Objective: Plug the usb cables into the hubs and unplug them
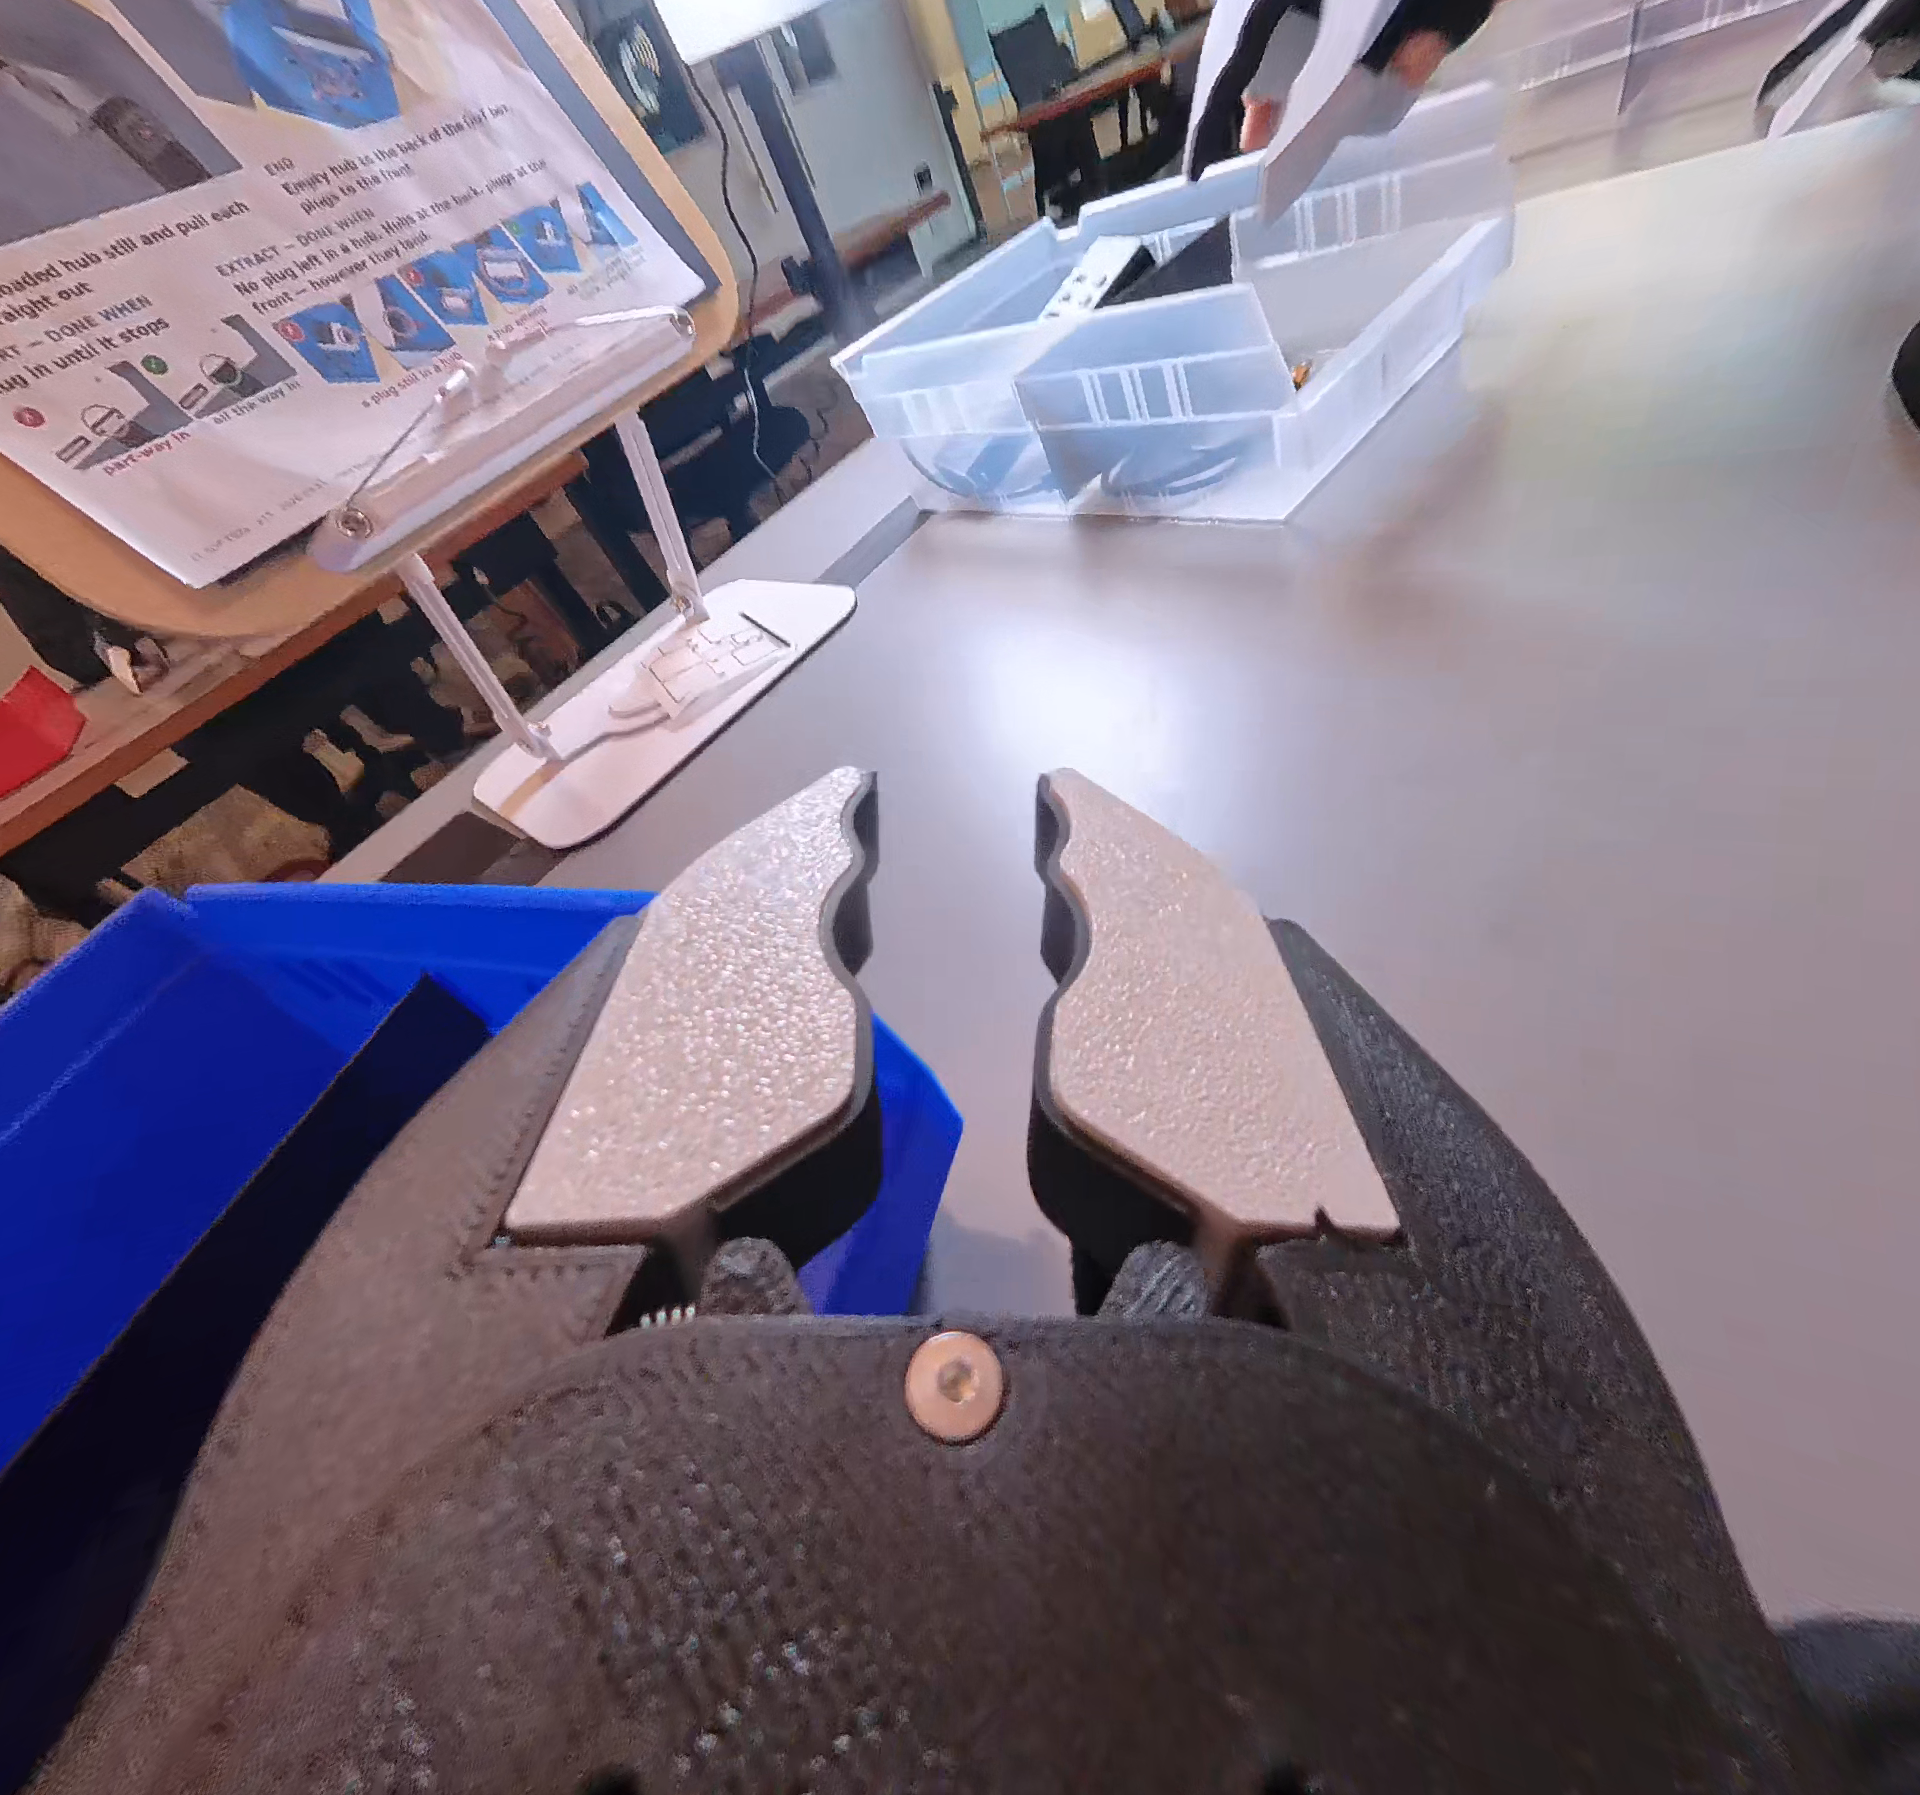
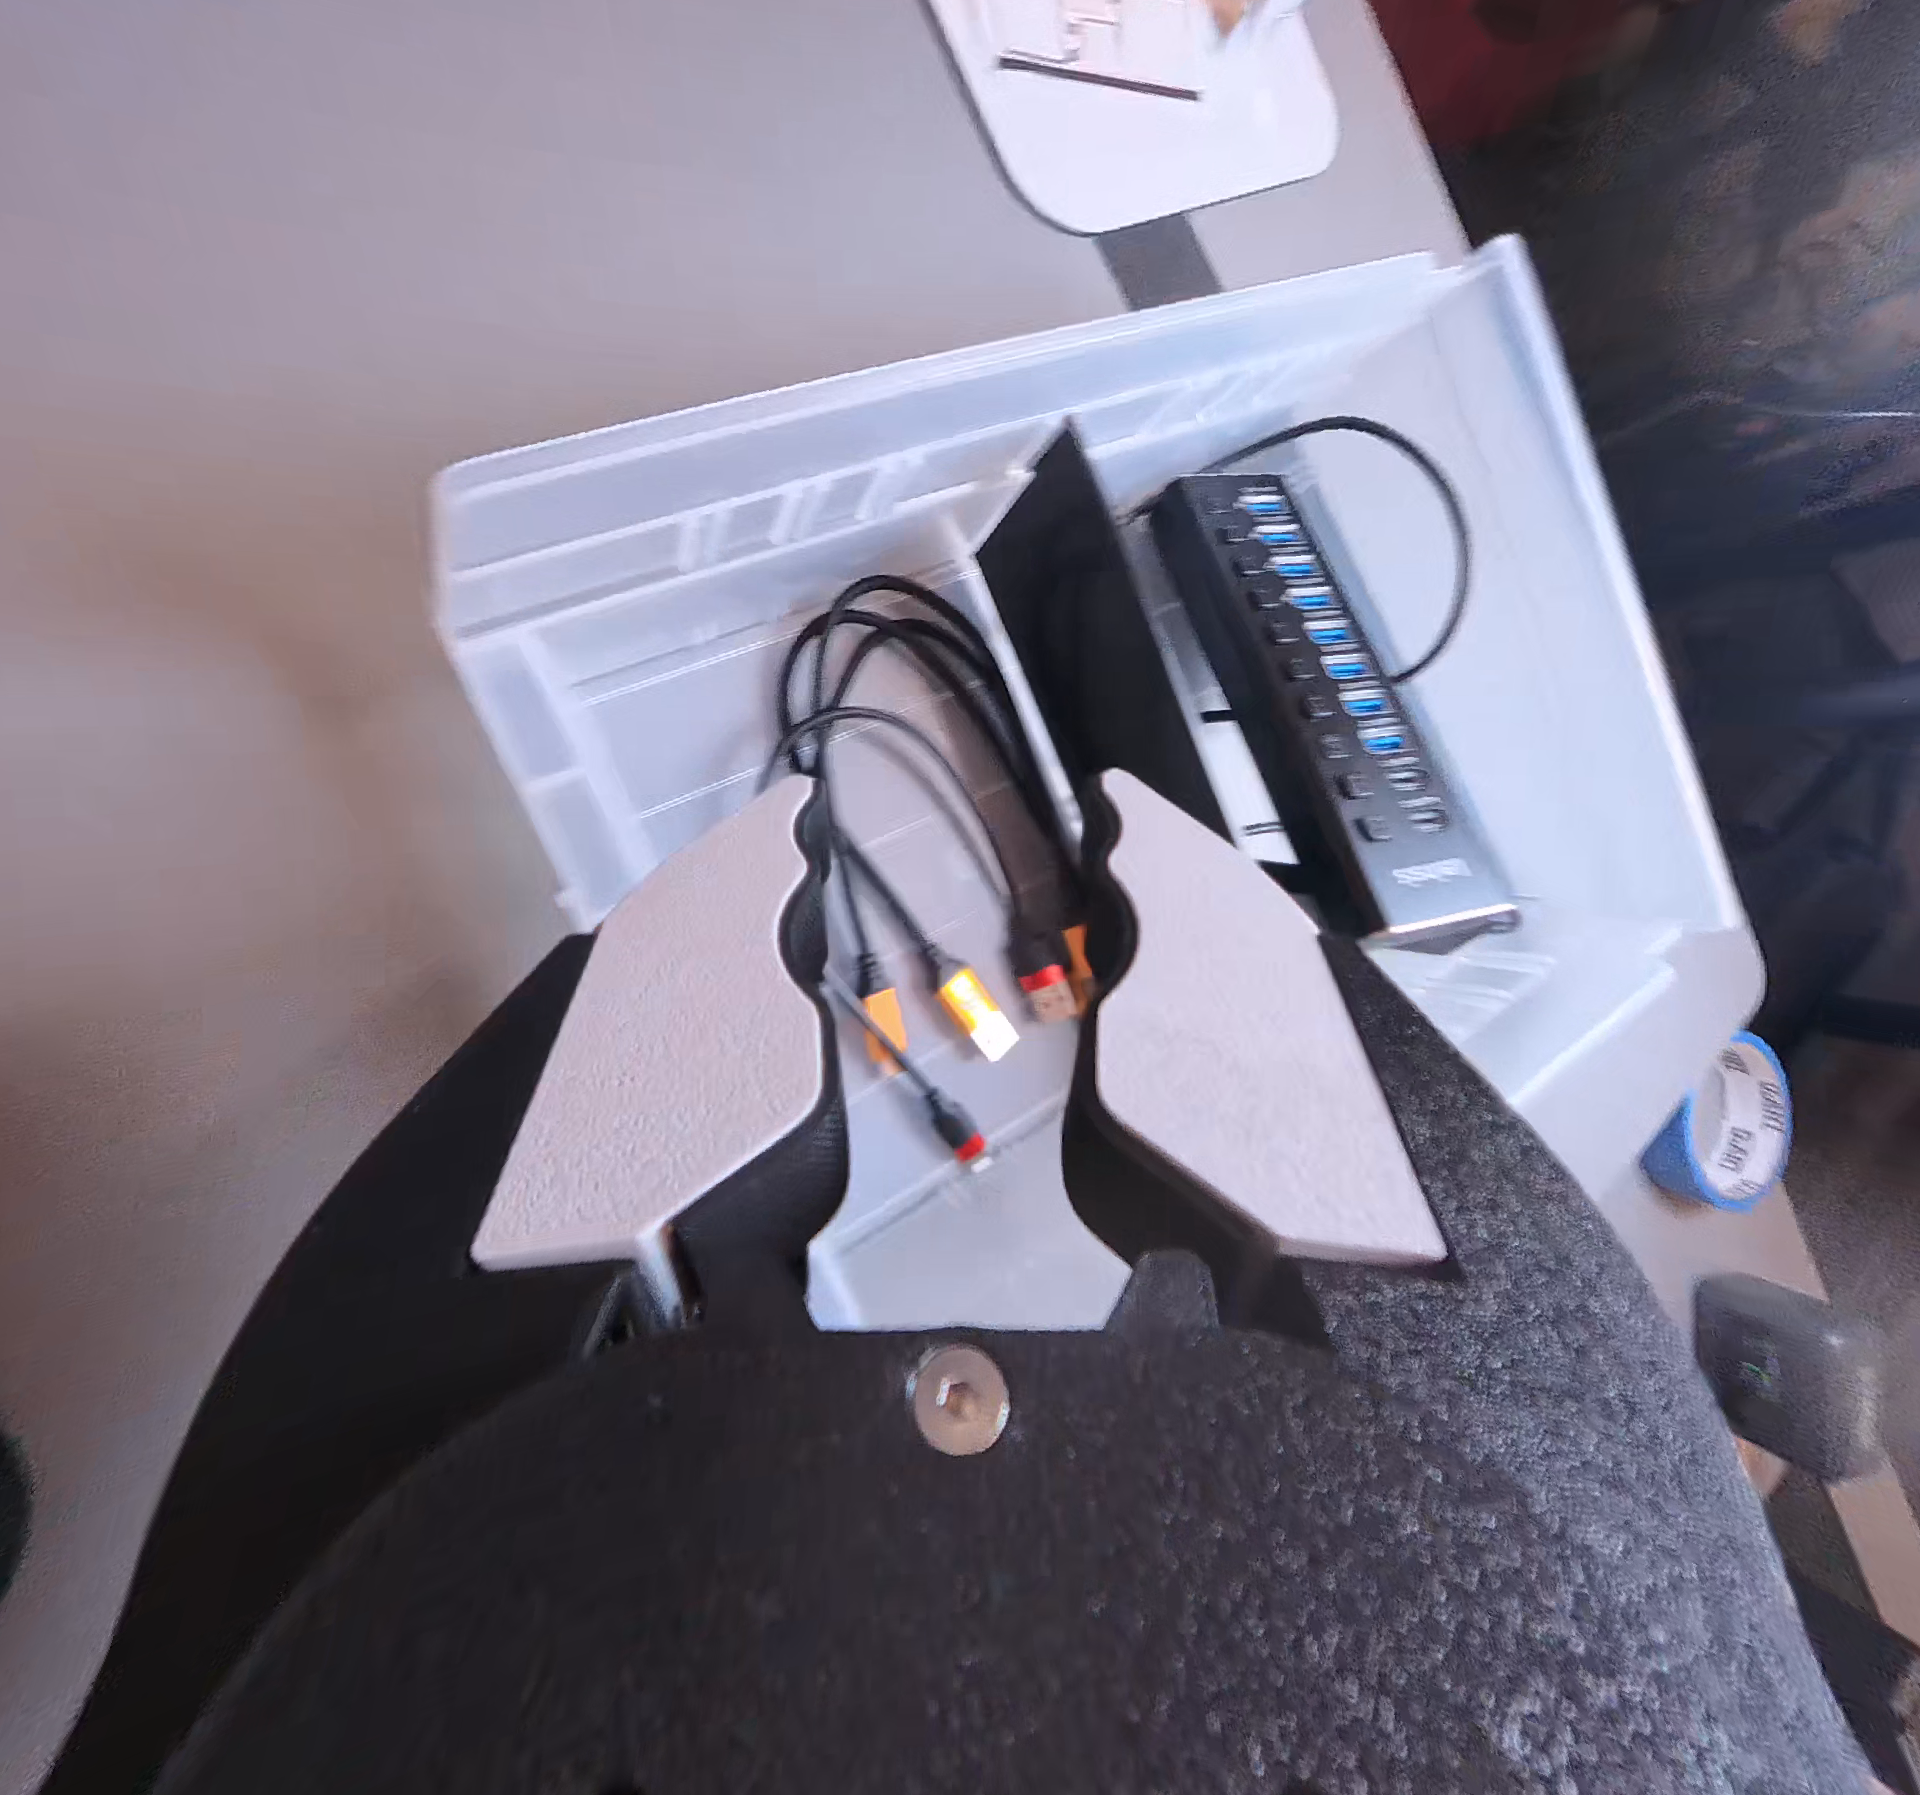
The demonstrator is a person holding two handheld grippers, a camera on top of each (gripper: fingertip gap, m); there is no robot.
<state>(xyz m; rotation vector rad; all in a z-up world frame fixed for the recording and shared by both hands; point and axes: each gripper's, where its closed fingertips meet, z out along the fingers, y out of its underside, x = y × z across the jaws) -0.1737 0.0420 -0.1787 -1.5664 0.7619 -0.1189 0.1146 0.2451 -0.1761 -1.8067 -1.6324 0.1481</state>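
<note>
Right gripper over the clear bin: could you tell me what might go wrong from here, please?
1. The cables lie looped over one another with their plugs bunched together, so the open right gripper may pinch two, or drag neighbours along.
2. The black divider stands between the cables and the hub; a lifted cable could snag on it.
3. The left gripper hovers open over the table, far from the hub, so nothing steadies it.

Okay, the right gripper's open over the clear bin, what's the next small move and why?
Probably lower the right gripper onto the orange plug. Its jaws are open and empty above the loose cables, the hub sits empty beyond the black divider, and the left gripper is off over bare table.
</note>
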